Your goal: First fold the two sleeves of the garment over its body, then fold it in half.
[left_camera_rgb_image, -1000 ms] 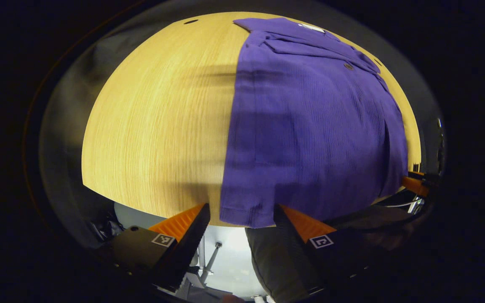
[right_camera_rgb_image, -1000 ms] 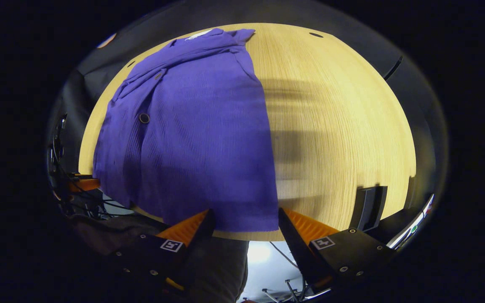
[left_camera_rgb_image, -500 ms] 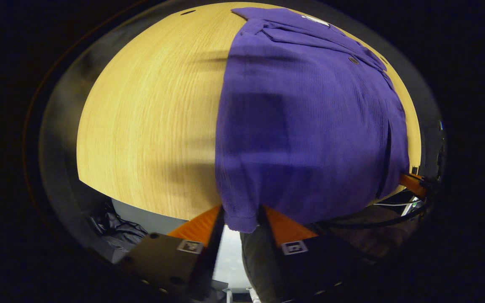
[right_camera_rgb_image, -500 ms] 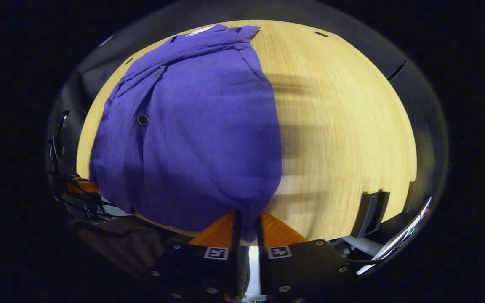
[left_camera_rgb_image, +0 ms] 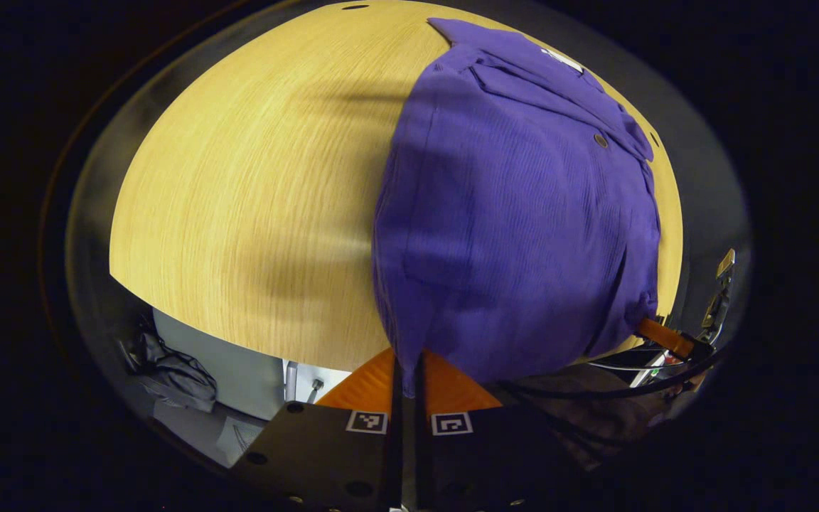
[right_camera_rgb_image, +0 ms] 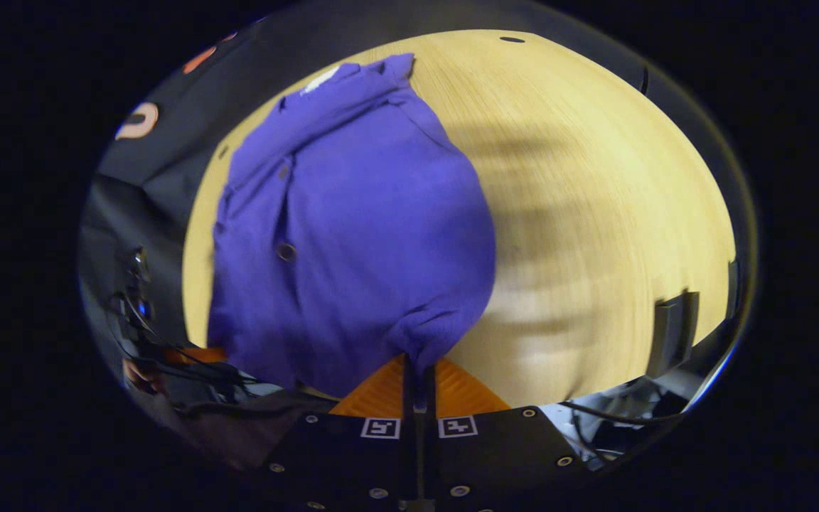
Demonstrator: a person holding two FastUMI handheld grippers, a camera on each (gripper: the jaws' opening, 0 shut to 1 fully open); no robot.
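With its sleeves already lying over the body, the purple garment (left_camera_rgb_image: 516, 213) lay on the wooden table (left_camera_rgb_image: 239, 199); the left gripper (left_camera_rgb_image: 407, 370) and right gripper (right_camera_rgb_image: 418, 371) each pinched a near hem corner, seemingly for halving.

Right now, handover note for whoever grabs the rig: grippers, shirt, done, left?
Left gripper: shut on the shirt's near hem corner, cloth bunched between its fingers.
Right gripper: shut on the other near hem corner of the shirt, seen in the right gripper view.
Shirt: lies lengthwise on the table, collar at the far end, near hem lifted off the near edge.
Done: the sleeves look already folded over the body, as none sticks out at the sides.
Left: carry the hem forward to the collar to fold the shirt in half, then release.
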